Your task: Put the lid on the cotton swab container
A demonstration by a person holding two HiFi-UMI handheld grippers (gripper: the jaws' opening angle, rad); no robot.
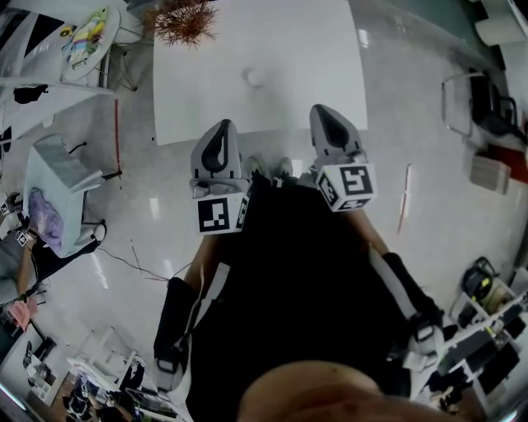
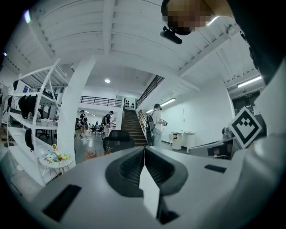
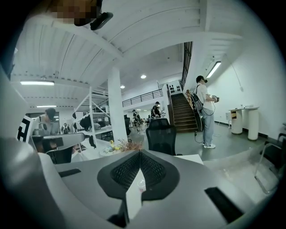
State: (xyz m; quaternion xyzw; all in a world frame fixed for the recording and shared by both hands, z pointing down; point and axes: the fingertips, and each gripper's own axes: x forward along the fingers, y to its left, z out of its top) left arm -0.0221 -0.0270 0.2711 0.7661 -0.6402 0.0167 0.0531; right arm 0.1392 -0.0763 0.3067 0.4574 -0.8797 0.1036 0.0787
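Left gripper [image 2: 144, 150]: jaws pressed flat together, tip to tip, nothing pinched. Same on the right gripper [image 3: 140, 154]: jaws closed on each other, empty. Held side by side and apart in front of the person's dark clothing, each with its marker cube [image 1: 223, 213] at the rear, nearest the body. Ahead of both tips, a white table [image 1: 330, 33]. On it, the cotton swab container [image 1: 254, 77], small, round and pale, standing alone, ahead of the gap between the two grippers, somewhat nearer the left one's line, well apart from both and touched by neither. From the right gripper view, caught again low and straight ahead, through the wedge-shaped opening behind the meeting tips [image 3: 141, 184]; too small to tell whether lidded. Beyond the container, at the table's far edge and ahead-left of the left gripper, a bunch of dried reddish twigs [image 1: 183, 20]. Farther ahead of the right gripper, a black office chair [image 3: 161, 133]; off to its right, a standing person [image 3: 203, 107] at the foot of a staircase [image 3: 181, 112].
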